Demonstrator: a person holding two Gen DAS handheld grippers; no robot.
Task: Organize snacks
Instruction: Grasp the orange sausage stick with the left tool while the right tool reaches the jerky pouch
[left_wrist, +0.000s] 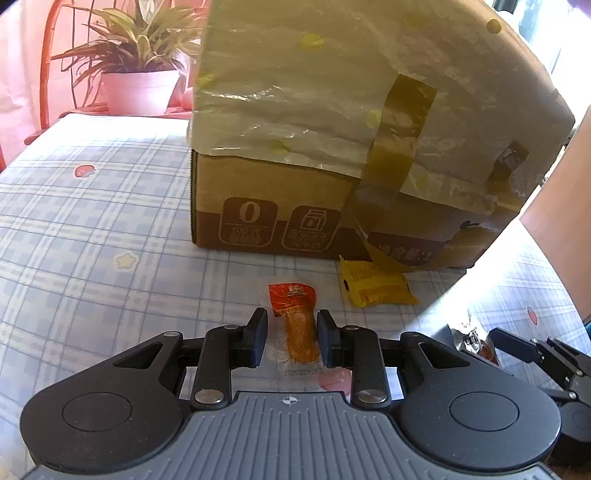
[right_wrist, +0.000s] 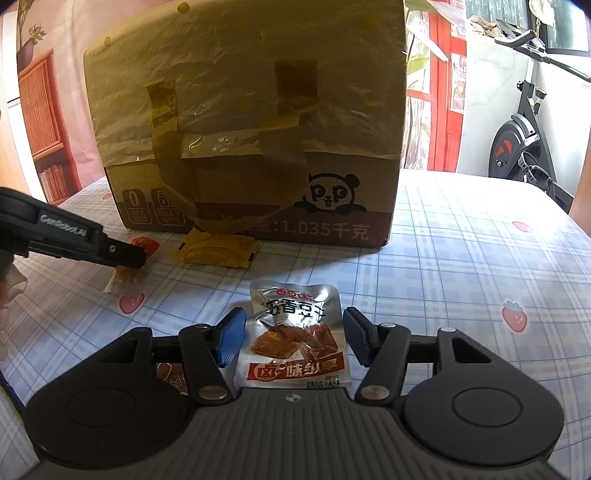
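A taped cardboard box (left_wrist: 280, 206) stands on the checked tablecloth; it also shows in the right wrist view (right_wrist: 251, 147). My left gripper (left_wrist: 291, 334) is low on the cloth, its pads closed against the sides of a red-and-orange sausage snack (left_wrist: 297, 314), also seen in the right wrist view (right_wrist: 142, 245). My right gripper (right_wrist: 293, 338) is open, its fingers astride a silver tofu snack packet (right_wrist: 295, 339) lying flat, without touching it. A yellow snack packet (left_wrist: 373, 286) lies against the box front, also in the right wrist view (right_wrist: 218, 251).
A potted plant (left_wrist: 136, 74) stands past the table's far left edge. An exercise bike (right_wrist: 524, 133) stands at the right beyond the table. The right gripper's fingers (left_wrist: 517, 345) show at the left view's right edge.
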